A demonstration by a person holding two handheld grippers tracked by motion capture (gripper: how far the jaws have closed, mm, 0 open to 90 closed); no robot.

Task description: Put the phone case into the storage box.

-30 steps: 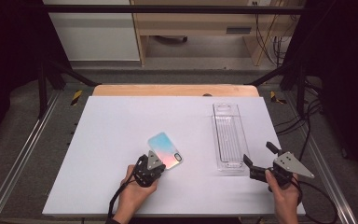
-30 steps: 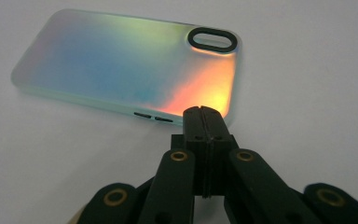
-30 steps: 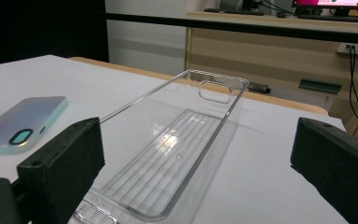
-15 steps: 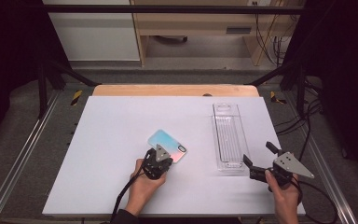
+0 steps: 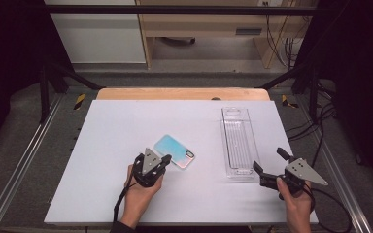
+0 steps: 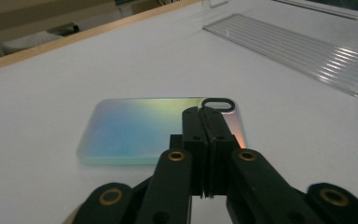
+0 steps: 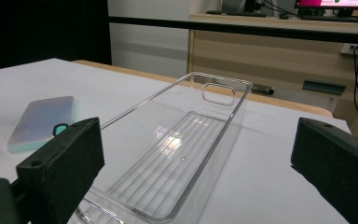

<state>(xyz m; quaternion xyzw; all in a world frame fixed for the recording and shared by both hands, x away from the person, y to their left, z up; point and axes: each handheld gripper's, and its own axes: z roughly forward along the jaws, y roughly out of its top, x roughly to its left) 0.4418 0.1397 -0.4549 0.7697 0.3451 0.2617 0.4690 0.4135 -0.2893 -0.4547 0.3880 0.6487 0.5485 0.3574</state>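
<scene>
An iridescent blue-green phone case (image 5: 174,149) lies flat on the white table (image 5: 102,145), its camera cutout towards the right. My left gripper (image 5: 164,160) is shut with its jaws pressed together and nothing between them. In the left gripper view its tips (image 6: 207,114) stand over the case (image 6: 140,128) near the cutout; I cannot tell whether they touch it. My right gripper (image 5: 269,160) is open at the near end of a clear plastic tray (image 5: 237,141). In the right gripper view the wide-apart jaws (image 7: 196,140) frame the empty tray (image 7: 223,88), with the case (image 7: 39,119) to its left.
A wooden strip (image 5: 182,93) borders the table's far edge. Metal rails (image 5: 24,160) run along both sides. Cables (image 5: 320,121) hang at the right, beyond the table. The tray (image 6: 303,51) lies lengthwise, away from me, right of the case.
My left gripper has lifted a little and shifted towards the phone case's camera end. The case now lies slightly farther from me and flatter. My right gripper has stayed put.
</scene>
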